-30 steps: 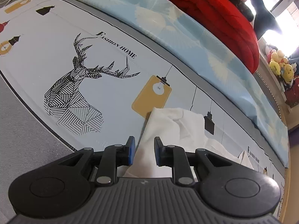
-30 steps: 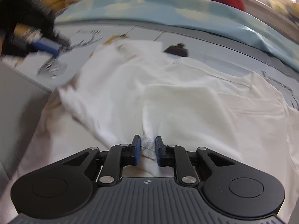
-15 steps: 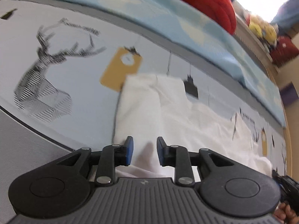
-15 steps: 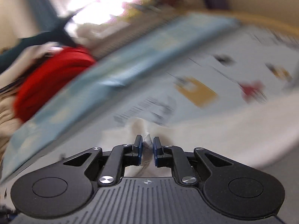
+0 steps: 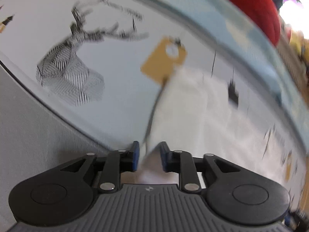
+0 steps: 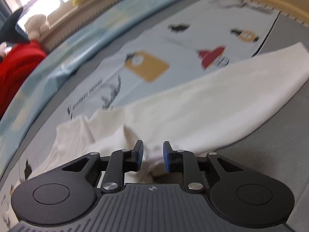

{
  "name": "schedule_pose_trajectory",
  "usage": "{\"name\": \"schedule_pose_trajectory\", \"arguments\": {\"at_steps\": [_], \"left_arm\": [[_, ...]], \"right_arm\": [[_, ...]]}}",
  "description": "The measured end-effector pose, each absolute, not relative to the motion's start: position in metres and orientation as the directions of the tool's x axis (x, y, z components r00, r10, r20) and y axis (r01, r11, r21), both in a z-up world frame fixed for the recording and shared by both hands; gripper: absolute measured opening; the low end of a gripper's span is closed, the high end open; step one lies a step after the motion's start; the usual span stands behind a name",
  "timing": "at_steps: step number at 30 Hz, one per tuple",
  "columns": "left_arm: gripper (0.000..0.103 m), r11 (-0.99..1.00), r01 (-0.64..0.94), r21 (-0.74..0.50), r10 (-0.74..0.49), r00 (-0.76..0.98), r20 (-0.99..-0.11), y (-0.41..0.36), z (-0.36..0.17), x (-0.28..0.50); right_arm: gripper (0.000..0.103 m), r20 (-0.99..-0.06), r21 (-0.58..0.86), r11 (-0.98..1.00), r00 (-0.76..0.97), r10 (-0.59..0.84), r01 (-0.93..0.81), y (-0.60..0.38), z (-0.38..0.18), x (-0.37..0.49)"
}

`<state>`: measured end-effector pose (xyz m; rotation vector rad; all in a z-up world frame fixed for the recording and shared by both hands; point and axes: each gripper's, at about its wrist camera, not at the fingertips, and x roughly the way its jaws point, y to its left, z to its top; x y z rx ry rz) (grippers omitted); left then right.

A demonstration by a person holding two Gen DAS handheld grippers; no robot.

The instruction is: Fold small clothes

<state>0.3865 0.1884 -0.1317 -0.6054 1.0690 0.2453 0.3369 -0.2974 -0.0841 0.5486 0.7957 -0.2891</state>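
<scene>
Right gripper (image 6: 151, 155): fingers just parted, released white cotton garment (image 6: 193, 116) bunched loosely between them. Left gripper (image 5: 148, 155): fingers narrowly apart, straddling the garment's edge. Garment lies on printed bedsheet (image 5: 115, 100); fold laid, likely smoothing next.

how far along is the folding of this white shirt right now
Done: the white shirt lies on the printed bed sheet, and one side looks already turned in, with a straight edge in the left view. In hand: both grippers sit at its near edge, the left gripper and right gripper with cloth between parted fingers, the right's jaws having just opened. Left: it is still long and rumpled, so more folds remain.
</scene>
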Motion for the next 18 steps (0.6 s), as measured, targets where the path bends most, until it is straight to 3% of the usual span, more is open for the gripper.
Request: {"name": "schedule_pose_trajectory", "arguments": {"at_steps": [3,11,13,14,15,18], "left_arm": [[0.048,0.816,-0.413,-0.404,-0.145,0.531,-0.835,0.194,-0.131,0.394],[0.049,0.857,-0.362,-0.367,-0.113,0.563,-0.818,0.188,-0.137,0.409],[0.039,0.869,-0.341,-0.358,-0.111,0.572,-0.813,0.182,-0.137,0.416],[0.012,0.883,-0.314,-0.349,-0.115,0.576,-0.809,0.179,-0.137,0.418],[0.004,0.896,-0.295,-0.331,-0.108,0.580,-0.807,0.178,-0.135,0.422],[0.004,0.903,-0.338,-0.263,0.033,0.667,-0.745,0.182,-0.110,0.414]], "right_arm": [[0.024,-0.705,0.374,0.809,0.706,-0.071,0.454,-0.300,-0.078,0.333],[0.029,-0.725,0.408,0.822,0.688,0.027,0.398,-0.282,-0.081,0.340],[0.029,-0.729,0.405,0.828,0.683,0.038,0.387,-0.276,-0.081,0.342],[0.029,-0.730,0.402,0.835,0.682,0.045,0.376,-0.273,-0.080,0.344],[0.029,-0.730,0.403,0.838,0.682,0.051,0.368,-0.271,-0.080,0.345],[0.029,-0.728,0.402,0.848,0.683,0.065,0.347,-0.264,-0.079,0.347]]}}
